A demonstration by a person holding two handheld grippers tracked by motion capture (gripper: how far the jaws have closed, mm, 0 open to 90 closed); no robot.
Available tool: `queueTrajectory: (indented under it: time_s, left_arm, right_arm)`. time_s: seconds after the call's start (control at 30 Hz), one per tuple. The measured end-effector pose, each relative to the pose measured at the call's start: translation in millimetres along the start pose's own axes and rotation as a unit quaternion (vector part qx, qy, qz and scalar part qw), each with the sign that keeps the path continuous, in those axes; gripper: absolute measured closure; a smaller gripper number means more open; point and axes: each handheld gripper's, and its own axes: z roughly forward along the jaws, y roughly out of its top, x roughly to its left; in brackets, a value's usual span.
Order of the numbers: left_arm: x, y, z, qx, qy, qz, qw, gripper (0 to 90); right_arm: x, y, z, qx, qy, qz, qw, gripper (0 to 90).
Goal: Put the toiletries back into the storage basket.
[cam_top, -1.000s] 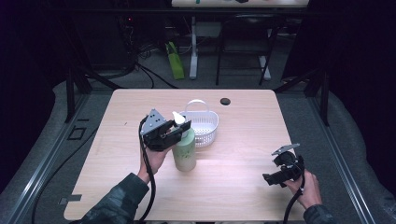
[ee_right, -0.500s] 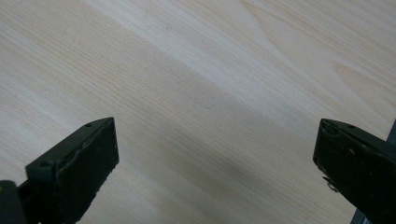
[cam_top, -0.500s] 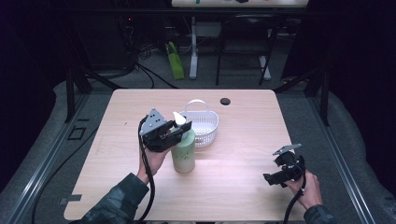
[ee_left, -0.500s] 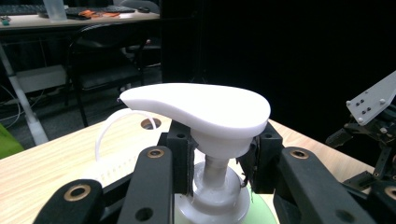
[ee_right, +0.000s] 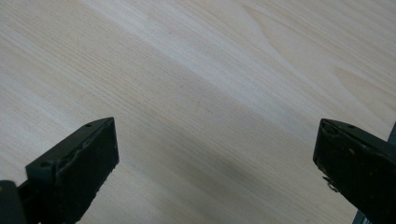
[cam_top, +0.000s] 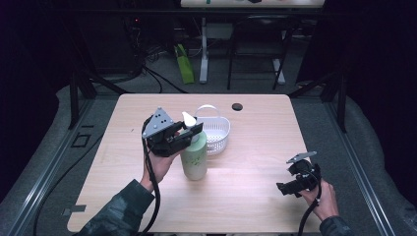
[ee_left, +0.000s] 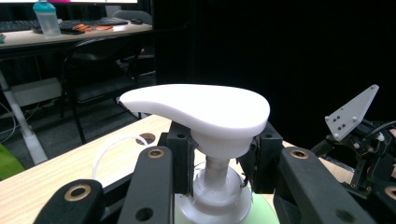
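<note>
Pump bottle [cam_top: 194,156]: pale green plastic body with a white pump head [ee_left: 196,109]; it stood upright near the middle of the table [cam_top: 255,147], just in front of the white basket [cam_top: 214,132]. Judged moderately heavy if full, rigid in the wall, smooth and likely slippery on the body; the pump head was the weak point (it may depress or twist under load). Best hold judged to be the narrow neck under the pump head, where the collar stops a slip.

Left gripper [cam_top: 189,132]: jaws were closed on that neck, one pad at each side, directly beneath the head.

Right gripper [cam_top: 286,189]: rested low over bare tabletop at the near right, well apart from the bottle, jaws standing wide with nothing between them.

Change from the earlier frames: the left gripper and the pump head sat slightly higher; the right gripper was unmoved.
</note>
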Motion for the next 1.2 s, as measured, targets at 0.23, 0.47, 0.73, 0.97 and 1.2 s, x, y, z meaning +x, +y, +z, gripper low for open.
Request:
queueTrajectory:
  time_s: [0.23, 0.47, 0.73, 0.97, 1.2]
  left_arm:
    - [-0.8, 7.6, -0.5, 0.004, -0.003, 0.000, 1.0000, 67.6]
    - [-3.0, 16.8, -4.0, 0.000, -0.006, 0.000, 1.0000, 67.7]
    - [-5.3, 32.0, -7.3, -0.008, -0.011, 0.004, 0.9999, 67.7]
    - [-6.2, 41.7, -4.4, -0.008, -0.015, 0.008, 0.9998, 67.7]
    - [-4.0, 48.8, -1.8, -0.007, -0.013, 0.006, 0.9999, 67.7]
  right_arm:
    - [0.1, 0.7, 0.1, 0.000, -0.002, -0.003, 1.0000, 0.0]
    - [0.6, 0.9, 0.7, 0.002, -0.003, -0.004, 1.0000, 0.0]
    - [1.4, 1.4, 1.6, 0.003, 0.000, -0.004, 1.0000, 0.0]
    - [1.1, 1.7, 1.2, 0.001, -0.001, -0.004, 1.0000, 0.0]
    - [0.2, 1.7, 2.8, 0.003, -0.001, -0.005, 1.0000, 0.0]
